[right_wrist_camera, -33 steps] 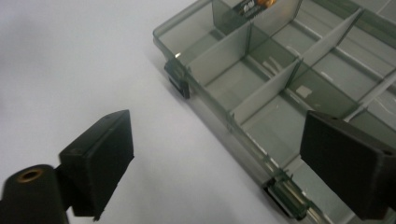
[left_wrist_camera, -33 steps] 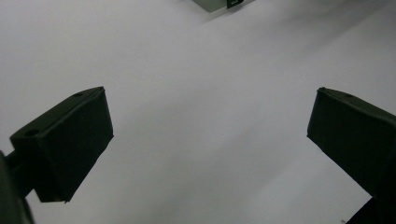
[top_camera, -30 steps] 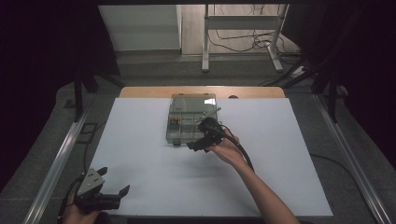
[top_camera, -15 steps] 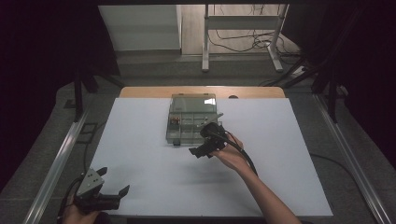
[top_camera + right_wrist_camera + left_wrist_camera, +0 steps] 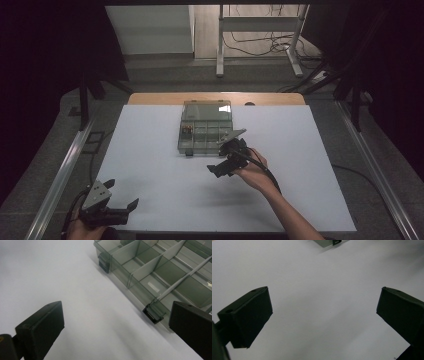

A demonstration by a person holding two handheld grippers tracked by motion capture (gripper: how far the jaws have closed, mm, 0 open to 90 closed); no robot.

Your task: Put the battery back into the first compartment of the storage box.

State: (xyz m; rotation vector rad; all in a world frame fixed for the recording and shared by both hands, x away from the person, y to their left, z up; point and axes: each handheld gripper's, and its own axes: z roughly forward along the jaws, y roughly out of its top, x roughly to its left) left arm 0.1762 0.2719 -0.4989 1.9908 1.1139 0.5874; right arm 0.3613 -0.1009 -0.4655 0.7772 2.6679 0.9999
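Your right gripper (image 5: 226,161) has just been opening, jaws spread wide with nothing between them, just beside the open box (image 5: 204,131) mid-mat. Your left gripper (image 5: 120,199) sits spread and empty at the mat's (image 5: 150,150) near-left corner.

Right tool (image 5: 222,161), its jaws just spread wide with nothing between them; left tool (image 5: 120,195) gapes too, held low.

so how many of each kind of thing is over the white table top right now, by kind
clear compartment box: 1
black latches on the box front: 2
hand-held grippers: 2, the left hand-held gripper and the right hand-held gripper, both open and empty
total: 5
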